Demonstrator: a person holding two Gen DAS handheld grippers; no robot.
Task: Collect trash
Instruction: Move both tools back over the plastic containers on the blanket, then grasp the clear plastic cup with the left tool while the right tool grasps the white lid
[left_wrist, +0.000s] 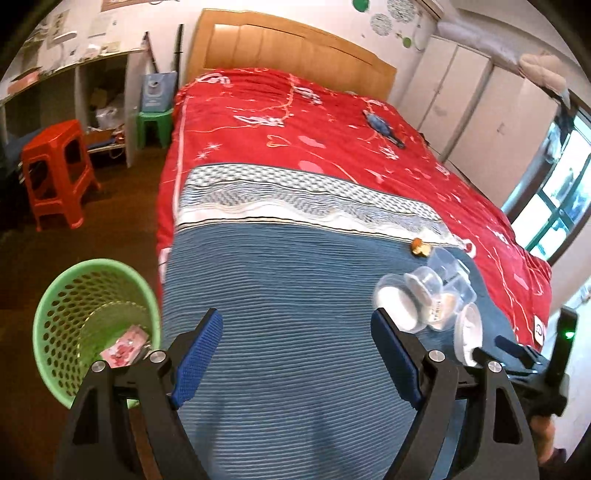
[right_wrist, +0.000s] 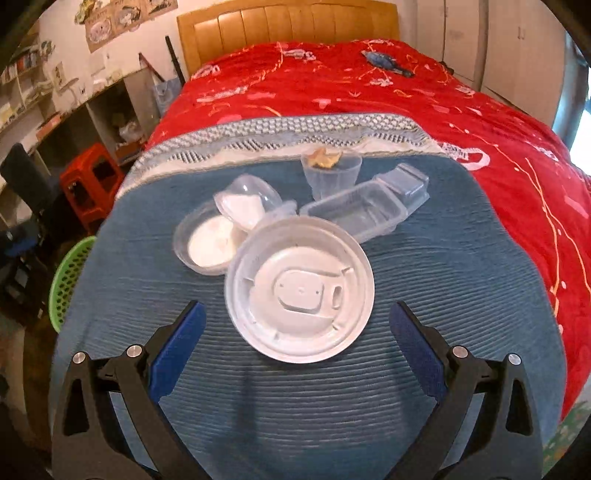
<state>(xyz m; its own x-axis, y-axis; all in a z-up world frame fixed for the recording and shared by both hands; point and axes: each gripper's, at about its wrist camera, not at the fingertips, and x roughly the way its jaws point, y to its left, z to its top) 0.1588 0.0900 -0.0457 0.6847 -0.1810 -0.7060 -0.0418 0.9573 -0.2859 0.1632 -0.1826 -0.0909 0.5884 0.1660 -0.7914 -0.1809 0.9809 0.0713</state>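
right gripper jaws wide, empty, round white lid just ahead between tips. left gripper wide, empty, over blue blanket. green basket near left holds one pink wrapper; clear tubs, cup left on bed. no writing readable.

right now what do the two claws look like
Both match: the left claw and right claw have black angular arms with silver round bolts and blue textured pads. In the left view, a black module with a green light sits beside the right claw.
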